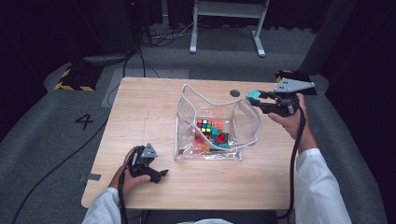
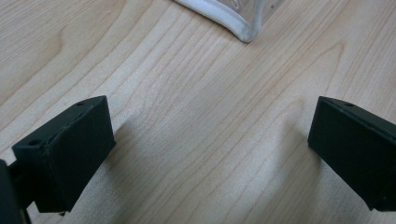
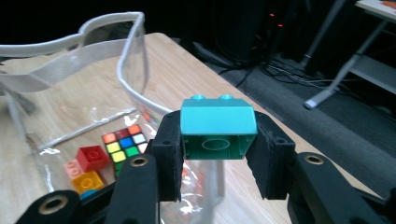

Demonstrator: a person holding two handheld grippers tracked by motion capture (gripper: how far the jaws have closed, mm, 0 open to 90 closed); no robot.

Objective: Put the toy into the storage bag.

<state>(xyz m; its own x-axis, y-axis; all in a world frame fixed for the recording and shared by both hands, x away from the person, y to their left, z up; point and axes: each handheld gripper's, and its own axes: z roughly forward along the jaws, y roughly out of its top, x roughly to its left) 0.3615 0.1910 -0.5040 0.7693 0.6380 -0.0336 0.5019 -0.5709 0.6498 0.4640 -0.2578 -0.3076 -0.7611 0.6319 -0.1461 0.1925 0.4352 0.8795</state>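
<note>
Right gripper: my jaws are clamped on the teal brick, one pad on each short end, studs facing up, hollow underside facing my camera.
Brick location: held in the air at the right rim of the clear pouch, above the table.
Left gripper: jaws spread wide with nothing between them, resting low over bare wood near the pouch's front-left corner.
Handling, brick: I judge it light, rigid and smooth-sided; the flat ends are the correct grip faces, since pads on the studs or the sloped top would likely slip.
Handling, pouch: I judge it soft and floppy; the rim could fold under contact.
High view: shows both of my hands, the whole pouch and its contents, including the colour cube.
Right gripper view: shows the pad contact on the brick, plus a red brick and an orange brick inside the pouch.
Left gripper view: shows the white-trimmed pouch corner.
</note>
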